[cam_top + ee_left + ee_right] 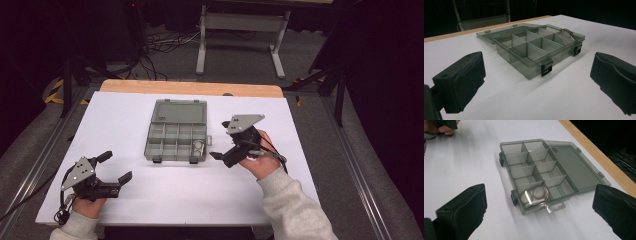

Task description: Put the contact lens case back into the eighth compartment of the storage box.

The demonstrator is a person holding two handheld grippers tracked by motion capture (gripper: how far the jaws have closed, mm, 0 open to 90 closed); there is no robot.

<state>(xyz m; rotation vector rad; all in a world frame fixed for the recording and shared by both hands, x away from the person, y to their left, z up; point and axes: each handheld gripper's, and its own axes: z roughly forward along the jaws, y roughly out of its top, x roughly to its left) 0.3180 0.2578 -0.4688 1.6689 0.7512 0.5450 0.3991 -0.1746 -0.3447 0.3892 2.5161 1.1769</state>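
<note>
at the left our left gripper (116, 169) rests on the white desk (150, 195), jaws spread, nothing held. mid-desk the grey compartment box (176, 136) lies with its lid flat open; a small clear packet (534, 195) sits in one corner cell, the others look bare. at the right our right gripper (227, 142) hovers beside the box, jaws apart and unloaded. we judge the packet is stowed, and closing the lid may remain.
</note>
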